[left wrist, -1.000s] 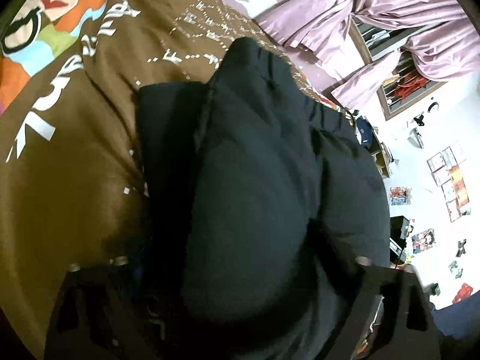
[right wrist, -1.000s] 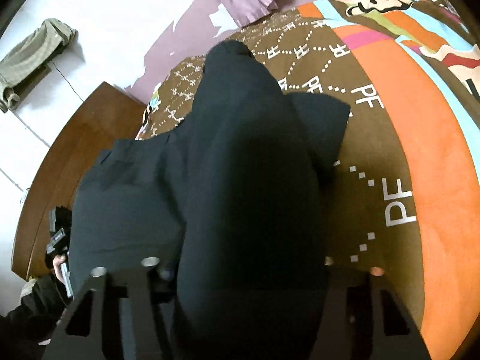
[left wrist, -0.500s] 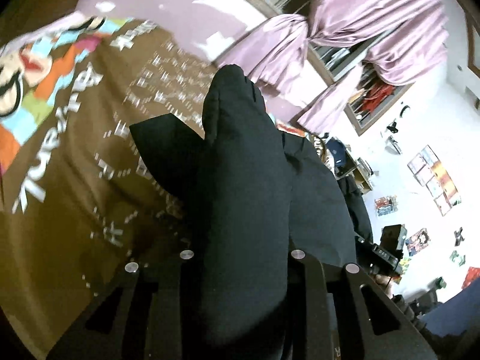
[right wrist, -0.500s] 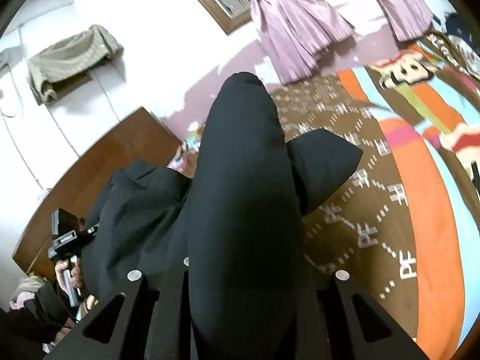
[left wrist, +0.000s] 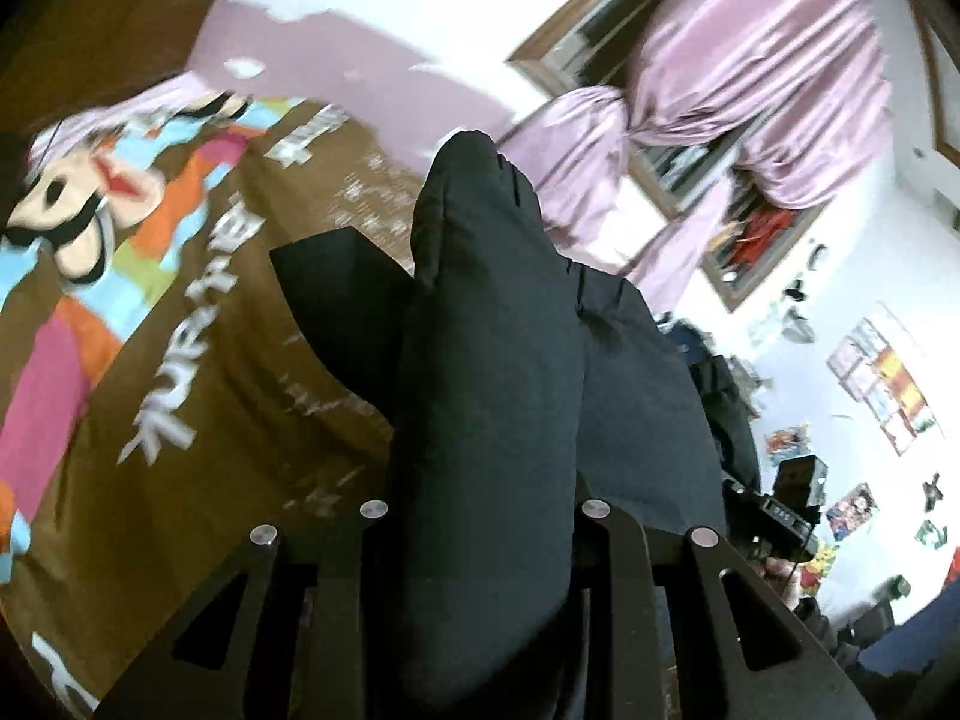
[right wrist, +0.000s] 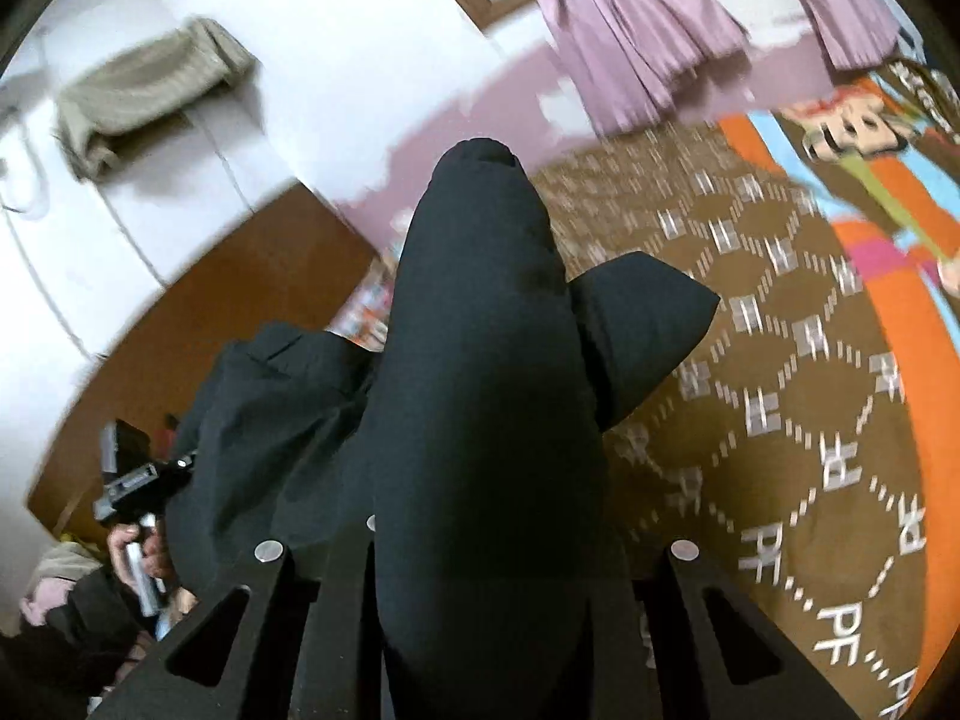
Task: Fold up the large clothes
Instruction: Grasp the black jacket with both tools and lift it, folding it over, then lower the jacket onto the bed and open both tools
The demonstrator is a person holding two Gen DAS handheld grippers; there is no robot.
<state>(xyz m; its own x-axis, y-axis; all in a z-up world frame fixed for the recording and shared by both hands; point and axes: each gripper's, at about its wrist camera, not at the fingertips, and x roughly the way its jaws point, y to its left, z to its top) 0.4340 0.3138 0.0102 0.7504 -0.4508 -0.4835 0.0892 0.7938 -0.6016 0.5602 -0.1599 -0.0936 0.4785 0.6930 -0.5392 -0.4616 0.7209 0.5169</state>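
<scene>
Brown bedding with white letters and a bright cartoon print is filling the far side of both views; I am seeing this blanket (left wrist: 198,396) from about 7 to 11 o'clock in the left wrist picture and from 1 to 5 o'clock in the right one. Beyond it, pink curtains (left wrist: 738,102) are hanging at a wood-framed window, toward 1 o'clock on the left camera, and posters (left wrist: 888,378) are dotting the white wall at 3 o'clock. On the right camera a wooden headboard (right wrist: 198,324) is curving at 9 o'clock, with a beige cloth (right wrist: 150,90) draped high on the wall at 10 o'clock.

I am holding a black garment (left wrist: 492,390) in both tools. My left gripper (left wrist: 480,546) is clenched on a thick roll of it, the fabric bulging forward between the fingers toward 12 o'clock, a loose corner sticking out at 10 o'clock above the blanket. My right gripper (right wrist: 480,552) is likewise clamped on the garment, its corner pointing to 2 o'clock. Both sets of jaws have just been closing, cloth between them. At 8 o'clock on the right camera, my hand (right wrist: 138,546) is gripping the other tool's handle, the garment draping across toward it.
</scene>
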